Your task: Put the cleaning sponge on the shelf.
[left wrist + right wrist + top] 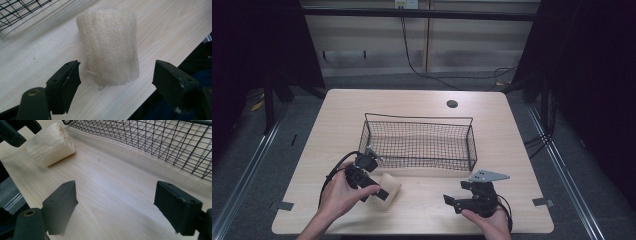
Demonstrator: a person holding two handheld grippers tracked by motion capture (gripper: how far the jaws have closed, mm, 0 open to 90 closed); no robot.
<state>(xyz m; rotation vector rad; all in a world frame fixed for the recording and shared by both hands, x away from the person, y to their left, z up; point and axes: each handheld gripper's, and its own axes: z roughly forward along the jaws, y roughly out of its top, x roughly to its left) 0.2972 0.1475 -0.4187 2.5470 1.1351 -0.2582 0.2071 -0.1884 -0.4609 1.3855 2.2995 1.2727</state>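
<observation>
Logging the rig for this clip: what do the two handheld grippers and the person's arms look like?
Both are black, blocky handheld units. The left gripper trails a looping black cable; the right gripper carries a grey three-cornered plate on top. Each has tongs ending in chunky black rectangular pads, with a brass-coloured screw near the base. No sleeves reach the wrists.

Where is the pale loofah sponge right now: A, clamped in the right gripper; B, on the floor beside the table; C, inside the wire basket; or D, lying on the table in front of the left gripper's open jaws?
D: the loofah sponge lies on the bare table just ahead of the left gripper, whose jaws stand apart either side of it without touching, and outside the wire basket.
</observation>
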